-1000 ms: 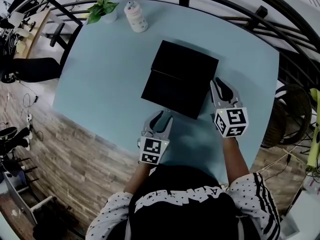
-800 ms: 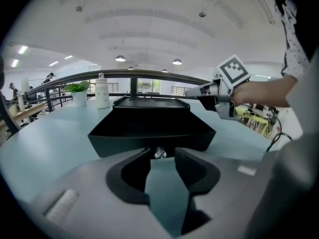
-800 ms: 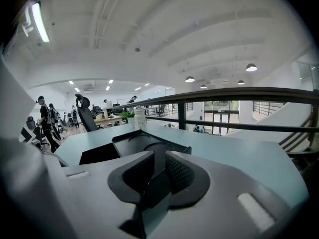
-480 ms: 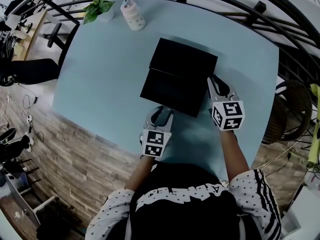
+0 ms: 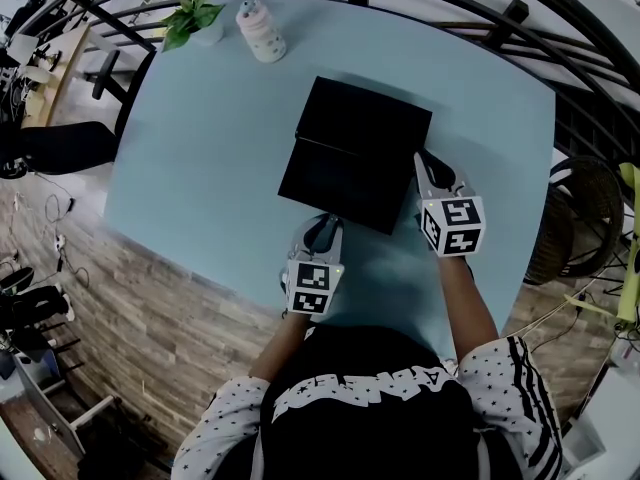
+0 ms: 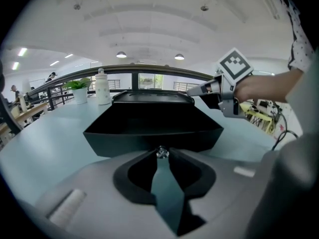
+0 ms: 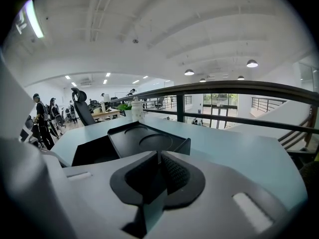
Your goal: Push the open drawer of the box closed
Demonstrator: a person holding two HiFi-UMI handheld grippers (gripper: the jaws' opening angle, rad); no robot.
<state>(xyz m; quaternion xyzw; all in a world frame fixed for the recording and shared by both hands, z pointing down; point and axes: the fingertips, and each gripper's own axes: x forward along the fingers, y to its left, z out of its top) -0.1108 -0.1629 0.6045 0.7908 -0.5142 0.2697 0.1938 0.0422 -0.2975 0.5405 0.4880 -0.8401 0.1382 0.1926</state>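
**Pushing the drawer home, box steadied from the right**

Pulled out toward the near left, the drawer (image 5: 330, 183) is open, and its box (image 5: 368, 126) sits mid-table with the top face far and right. The left gripper (image 5: 322, 226) has its jaws pressed together, holding nothing, with the tips right at the middle of the drawer's near wall. Whether they touch it I cannot tell. The right gripper (image 5: 427, 161) is also pinched to with nothing in it, and lies just beside the box's right side.

A good push would go square through the middle of that near wall, low and level, along the line of the drawer, so it does not skew and jam. The box looks light and may slide on the smooth table (image 5: 200, 148), so the right gripper should brace it. A bottle (image 5: 259, 30) and a plant (image 5: 195, 16) stand well clear at the far left.

Against a second ago, the left gripper has come up from nearer the table edge to the drawer, and the right has drawn in toward the box. The drawer looks no further in.
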